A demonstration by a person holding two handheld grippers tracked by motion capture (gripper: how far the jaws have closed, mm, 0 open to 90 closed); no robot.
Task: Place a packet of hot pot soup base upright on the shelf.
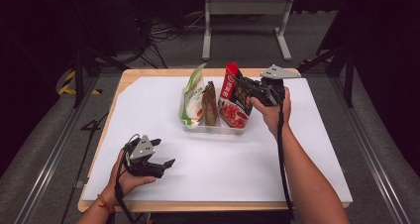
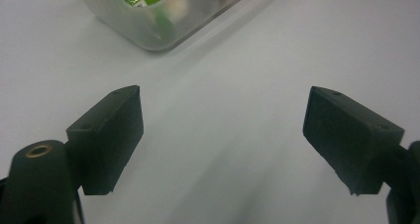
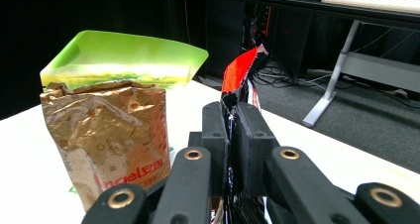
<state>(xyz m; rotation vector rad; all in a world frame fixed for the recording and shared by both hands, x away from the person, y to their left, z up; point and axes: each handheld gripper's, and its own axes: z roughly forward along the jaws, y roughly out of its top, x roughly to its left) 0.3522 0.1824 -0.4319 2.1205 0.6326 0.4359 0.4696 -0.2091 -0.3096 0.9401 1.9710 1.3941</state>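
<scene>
A clear plastic bin [image 1: 217, 128] stands at the middle of the white table and holds three snack bags on edge. The green-and-white bag [image 1: 193, 97] [image 3: 124, 58] is on the left, the brown-gold bag [image 1: 210, 104] [image 3: 106, 140] in the middle, the red-and-black bag [image 1: 234, 101] [image 3: 238, 75] on the right. My right gripper [image 1: 246, 91] [image 3: 231, 135] is shut on the upper edge of the red-and-black bag, whose thin foil is pinched between the pads. My left gripper [image 1: 165, 153] [image 2: 223, 130] rests open near the table's front left, nothing between its jaws.
The bin's corner [image 2: 148, 23] lies just ahead of the left gripper. The white sheet [image 1: 148, 115] covers a wooden table [image 1: 124, 75]. A grey metal frame [image 1: 245, 23] and cables stand on the floor behind the table. Dark rails run along both sides.
</scene>
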